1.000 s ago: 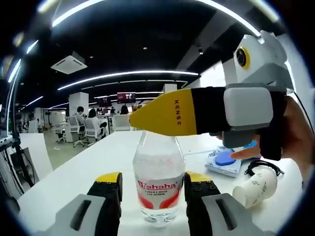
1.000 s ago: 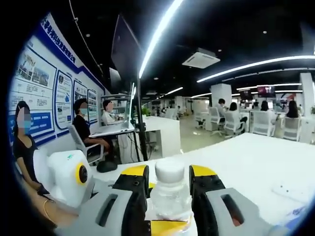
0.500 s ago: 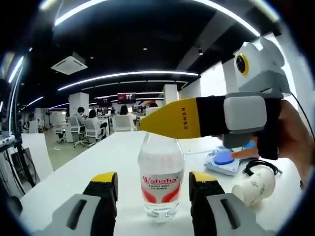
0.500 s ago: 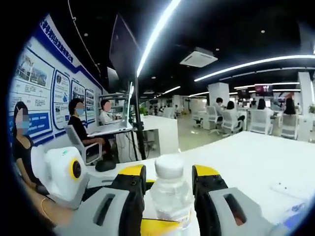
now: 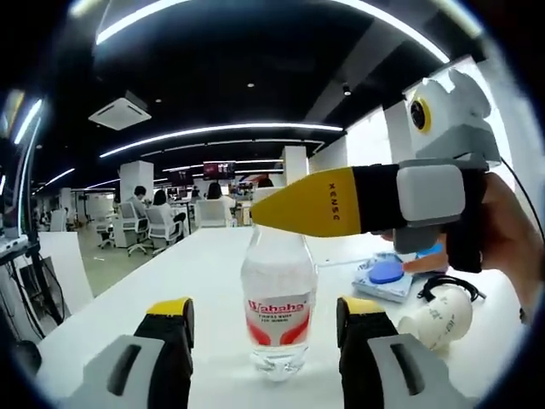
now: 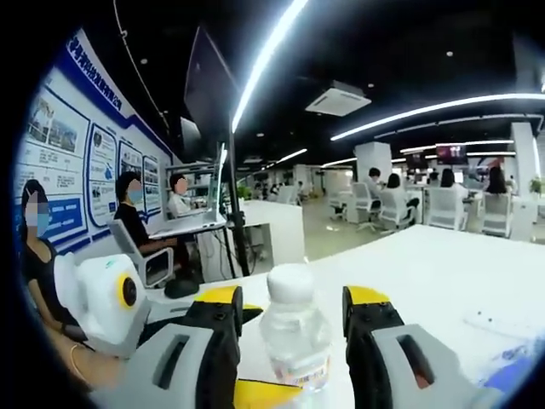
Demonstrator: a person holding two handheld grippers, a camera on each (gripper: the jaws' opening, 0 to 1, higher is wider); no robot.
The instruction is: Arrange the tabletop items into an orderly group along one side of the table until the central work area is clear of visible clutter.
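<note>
Left gripper view: bottle (image 5: 278, 307) upright at lower centre on white table (image 5: 179, 281), standing free between left gripper (image 5: 266, 341) jaws, gaps both sides, nothing grasped. Right gripper (image 5: 294, 211) crossing upper right, reaching over bottle cap. Cup (image 5: 438, 317) on its side and blue-topped pad (image 5: 387, 277) at right. Right gripper view: cap at centre between spread jaws of right gripper (image 6: 291, 315), not clamped. Likely release after placing; best withdrawn straight back, jaws kept wide, avoiding a tip. Cup next.
</note>
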